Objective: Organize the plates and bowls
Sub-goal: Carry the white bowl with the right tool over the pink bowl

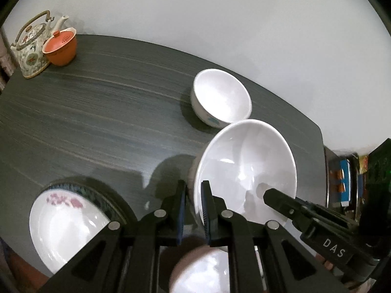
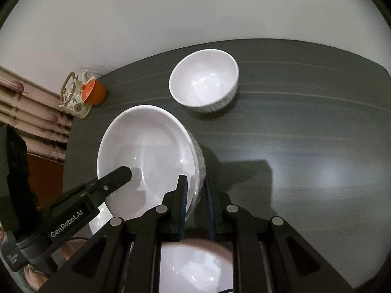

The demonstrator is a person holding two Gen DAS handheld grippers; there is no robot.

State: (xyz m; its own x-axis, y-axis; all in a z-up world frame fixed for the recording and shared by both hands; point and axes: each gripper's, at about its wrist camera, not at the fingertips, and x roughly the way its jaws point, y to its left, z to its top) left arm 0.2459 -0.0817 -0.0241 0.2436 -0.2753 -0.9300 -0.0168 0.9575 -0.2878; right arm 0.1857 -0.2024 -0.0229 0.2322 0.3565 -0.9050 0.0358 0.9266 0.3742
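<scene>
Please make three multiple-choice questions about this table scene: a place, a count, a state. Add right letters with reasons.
1. The orange lidded clay cup stands: A on a chair; B beside the flowered ceramic teapot; C on a shelf.
2. Grippers clamping the large white bowl's rim: A none; B one; C two.
3. The small white bowl is: A overturned; B upright, empty; C full of rice.
B: cup next to teapot. C: left gripper and right gripper each pinch the rim. B: its bare inside shows.
</scene>
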